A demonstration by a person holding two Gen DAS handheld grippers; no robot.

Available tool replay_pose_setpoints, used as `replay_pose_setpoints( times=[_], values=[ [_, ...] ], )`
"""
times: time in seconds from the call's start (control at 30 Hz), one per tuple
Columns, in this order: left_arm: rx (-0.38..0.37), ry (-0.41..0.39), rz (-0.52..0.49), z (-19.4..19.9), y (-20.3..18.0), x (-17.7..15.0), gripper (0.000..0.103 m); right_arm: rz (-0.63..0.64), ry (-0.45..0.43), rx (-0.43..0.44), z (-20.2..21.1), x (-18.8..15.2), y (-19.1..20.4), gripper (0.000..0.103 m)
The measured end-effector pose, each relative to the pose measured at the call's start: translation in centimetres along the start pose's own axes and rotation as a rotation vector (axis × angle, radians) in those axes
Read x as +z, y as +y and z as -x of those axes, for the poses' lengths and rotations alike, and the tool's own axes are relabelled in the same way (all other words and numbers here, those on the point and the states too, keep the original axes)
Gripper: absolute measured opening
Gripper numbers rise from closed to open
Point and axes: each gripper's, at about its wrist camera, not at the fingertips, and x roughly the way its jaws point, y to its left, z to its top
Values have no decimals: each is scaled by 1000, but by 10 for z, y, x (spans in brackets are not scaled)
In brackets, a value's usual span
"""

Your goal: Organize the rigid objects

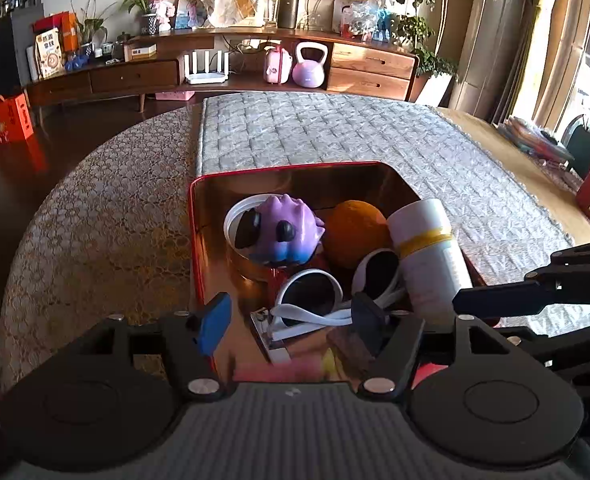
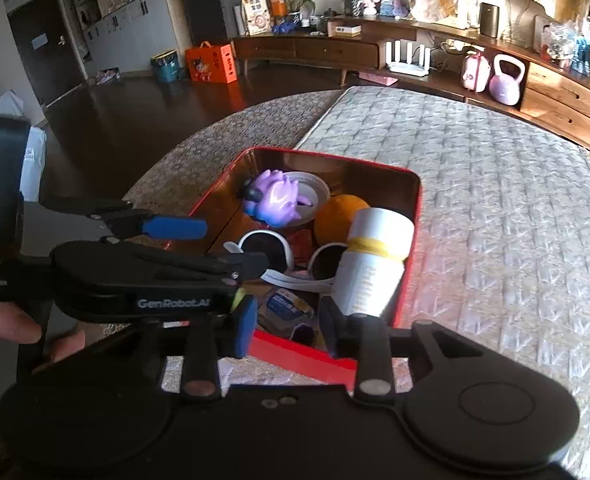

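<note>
Left wrist view looks down into a red tin (image 1: 194, 240) with a shiny gold inside, set on a grey quilted mat (image 1: 335, 128) over a patterned worktop (image 1: 95, 216). Inside the tin lie a purple toy (image 1: 283, 228) resting on a white-rimmed lid (image 1: 231, 220), an orange (image 1: 355, 232), white-framed sunglasses (image 1: 315, 296) and a white bottle (image 1: 431, 256) with a yellow band, leaning against the tin's right wall. The left claw (image 1: 291, 320) hangs over the tin's near end with its jaws moderately wide and nothing pressed between them; its blue pad sits at the tin's left wall and its other finger is just beside the sunglasses. In the right wrist view, the right claw (image 2: 287, 324) is over the near rim with its jaws narrowly apart and nothing gripped; the bottle's base is just beyond its right finger. The left claw's blue-tipped fingers (image 2: 175, 227) reach in from the left, and a hand (image 2: 3, 332) shows at that edge. A wooden sideboard (image 1: 255, 60) stands behind.
</note>
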Motion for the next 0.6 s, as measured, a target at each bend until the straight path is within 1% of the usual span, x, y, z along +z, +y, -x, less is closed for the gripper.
replay_pose_setpoints(
  times=[0.07,0.17,0.37,0.43,0.47,0.5,0.53,0.57,0.6],
  values=[
    [-1,-9,7,5,0,-1,69,-10,-11,-3,5,-1,-1,37],
    [0,-26,14,14,-1,-3,70,-22,-26,-4,14,-3,-2,40],
    [10,-63,21,35,-2,-6,70,-34,-64,-26,31,-6,-3,54],
    [9,-77,23,43,-4,-6,70,-38,-79,-26,37,-7,-3,62],
    [8,-83,24,47,-5,-7,71,-38,-86,-23,40,-8,-2,64],
    [7,-88,22,51,-7,-7,73,-35,-92,-24,42,-8,-1,67],
    [11,-91,18,55,-9,-8,78,-30,-97,-28,45,-9,0,71],
    [14,-100,16,59,-11,-9,81,-24,-104,-32,48,-11,1,72],
    [10,-110,16,63,-12,-11,81,-21,-110,-33,51,-12,2,76]
  ],
)
